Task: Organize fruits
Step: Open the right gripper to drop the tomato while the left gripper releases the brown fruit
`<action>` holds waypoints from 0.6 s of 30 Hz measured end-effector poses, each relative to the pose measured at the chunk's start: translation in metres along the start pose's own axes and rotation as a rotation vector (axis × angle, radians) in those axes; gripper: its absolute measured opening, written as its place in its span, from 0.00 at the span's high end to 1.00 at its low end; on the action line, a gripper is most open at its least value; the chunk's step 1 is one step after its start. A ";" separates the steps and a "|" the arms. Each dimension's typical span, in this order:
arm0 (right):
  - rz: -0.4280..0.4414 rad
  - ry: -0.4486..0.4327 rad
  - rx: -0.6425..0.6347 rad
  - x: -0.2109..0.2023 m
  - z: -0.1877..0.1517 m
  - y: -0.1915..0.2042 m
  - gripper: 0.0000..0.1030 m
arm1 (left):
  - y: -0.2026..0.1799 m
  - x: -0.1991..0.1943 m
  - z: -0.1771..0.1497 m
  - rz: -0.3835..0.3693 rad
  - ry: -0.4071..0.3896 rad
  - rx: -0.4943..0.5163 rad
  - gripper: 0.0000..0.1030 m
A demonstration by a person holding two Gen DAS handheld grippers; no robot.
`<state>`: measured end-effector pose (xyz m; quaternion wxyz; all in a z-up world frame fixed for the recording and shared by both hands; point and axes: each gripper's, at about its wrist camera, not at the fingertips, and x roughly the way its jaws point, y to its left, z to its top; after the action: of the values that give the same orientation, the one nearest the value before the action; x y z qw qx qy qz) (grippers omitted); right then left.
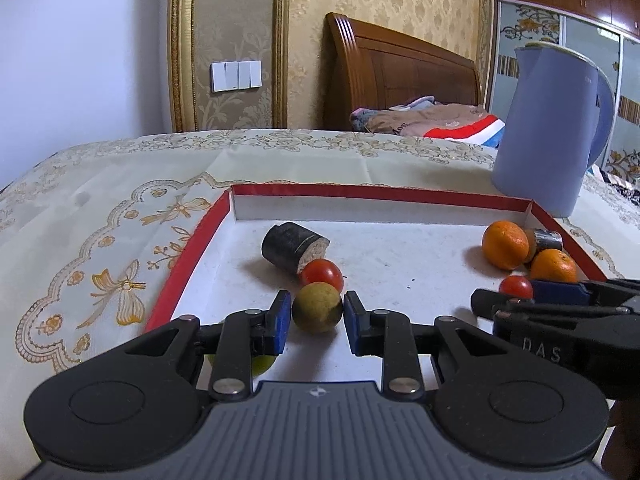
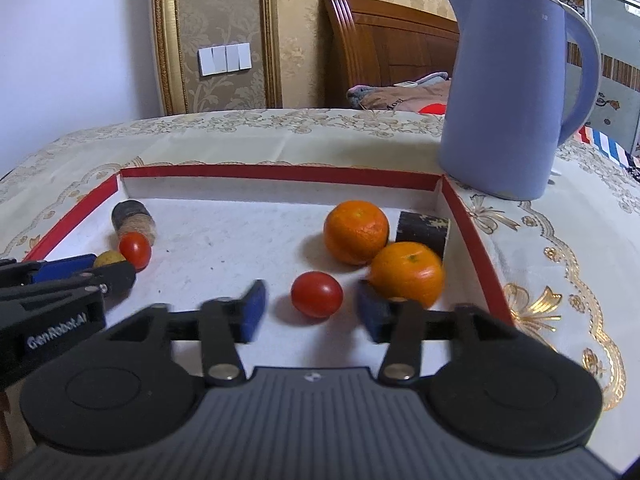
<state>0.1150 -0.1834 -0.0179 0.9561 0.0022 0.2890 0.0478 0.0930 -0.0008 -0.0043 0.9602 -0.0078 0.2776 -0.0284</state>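
Hidden or unclear: a green fruit (image 1: 262,364) lies under the left hand-held gripper's (image 1: 316,314) left finger, only a sliver showing, kind not identifiable. Right wrist view: the right finger of the right hand-held gripper (image 2: 310,306) is motion-blurred and overlaps the near orange (image 2: 408,272); contact cannot be judged. The dark block (image 2: 423,231) behind the oranges is partly covered by them. Left wrist view cuts the right gripper off at the frame's right edge.

Left hand-held gripper: low over the near left part of the red-rimmed tray (image 1: 188,256), pointing toward the far wall. Jaws apart, blue pads on either side of a yellow-green round fruit (image 1: 317,307); right pad at or almost at its skin, left pad with a small gap. A cherry tomato (image 1: 322,274) touches the fruit's far side, and a dark cylinder with a cork-like cut end (image 1: 294,246) lies just beyond.

Right hand-held gripper: low over the near right part of the tray, jaws wide apart, a second cherry tomato (image 2: 317,294) between the pads, touched by neither. Far orange (image 2: 356,232) sits just beyond, against the near orange.

Tray rests on a counter with a floral cloth (image 2: 240,132). Blue kettle (image 2: 508,92) stands at the tray's far right corner.
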 end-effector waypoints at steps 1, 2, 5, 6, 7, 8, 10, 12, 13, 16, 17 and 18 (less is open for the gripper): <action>-0.007 -0.003 0.002 -0.001 0.000 -0.001 0.38 | 0.001 -0.001 0.000 0.002 -0.004 -0.002 0.73; -0.008 -0.005 0.003 -0.002 -0.001 -0.002 0.38 | 0.001 -0.002 -0.001 0.002 -0.006 0.002 0.73; 0.002 0.000 0.013 -0.003 -0.003 -0.005 0.33 | -0.002 -0.004 -0.003 -0.004 -0.007 0.021 0.70; 0.000 -0.004 0.014 -0.004 -0.004 -0.005 0.30 | -0.002 -0.005 -0.004 -0.008 -0.007 0.026 0.68; -0.003 -0.009 0.010 -0.005 -0.004 -0.005 0.27 | -0.003 -0.007 -0.004 -0.013 -0.011 0.030 0.60; -0.006 -0.016 0.006 -0.007 -0.004 -0.004 0.26 | -0.003 -0.010 -0.005 -0.019 -0.021 0.031 0.48; -0.009 -0.036 -0.001 -0.012 -0.006 -0.004 0.22 | -0.002 -0.016 -0.005 -0.017 -0.048 0.022 0.32; -0.010 -0.050 0.001 -0.016 -0.007 -0.005 0.18 | 0.002 -0.022 -0.006 -0.007 -0.070 -0.001 0.28; -0.011 -0.056 0.003 -0.017 -0.007 -0.005 0.17 | 0.006 -0.024 -0.007 -0.016 -0.066 -0.017 0.28; -0.017 -0.067 0.013 -0.023 -0.008 -0.009 0.16 | 0.015 -0.033 -0.008 -0.024 -0.080 -0.056 0.28; -0.017 -0.071 0.017 -0.025 -0.009 -0.010 0.15 | 0.018 -0.036 -0.009 -0.034 -0.083 -0.066 0.28; -0.016 -0.078 0.022 -0.029 -0.010 -0.011 0.15 | 0.021 -0.039 -0.010 -0.051 -0.083 -0.073 0.28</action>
<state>0.0865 -0.1978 -0.0108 0.9669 0.0124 0.2522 0.0367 0.0557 0.0226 0.0079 0.9689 -0.0511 0.2383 -0.0426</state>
